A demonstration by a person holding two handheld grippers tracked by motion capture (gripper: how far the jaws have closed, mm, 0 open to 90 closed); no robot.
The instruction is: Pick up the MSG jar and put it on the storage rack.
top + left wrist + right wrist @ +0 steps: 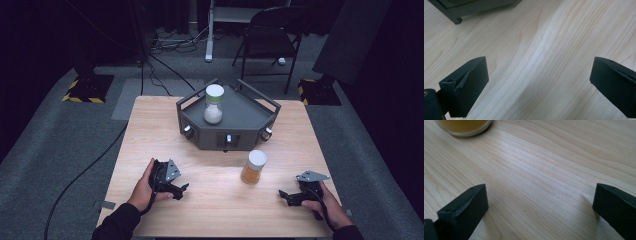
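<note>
1. The right gripper (292,196) rests low on the wooden table (150,130) near its front right corner, held in the person's right hand (327,205). Its jaws stand wide apart with nothing but bare wood grain between them, so it is released and empty.

2. The left gripper (172,186) sits at the front left of the table in the person's left hand (145,187). In the left gripper view its jaws are likewise spread wide over bare wood, holding nothing.

3. Nearest to the right gripper stands a jar of amber-coloured stuff with a white lid (254,167). It is upright on the table, so its long axis is vertical. It lies ahead of the right gripper and towards the table's middle; in the right gripper view its base (464,126) shows at the top left edge, well beyond the jaw tips and off their centre line.

4. The jar is apart from both grippers. I judge the right gripper the nearer of the two, though the jar stands somewhat between them; the left gripper would have to cross more of the table.

5. To take the jar, the right gripper would probably need to swing towards the middle and go forward until the jar sits between the jaws, closing on its side.

6. Farther back stands a dark grey tray with raised rails (250,117). A second white-lidded jar holding white powder (214,105) stands upright in it, towards its left side.
</note>
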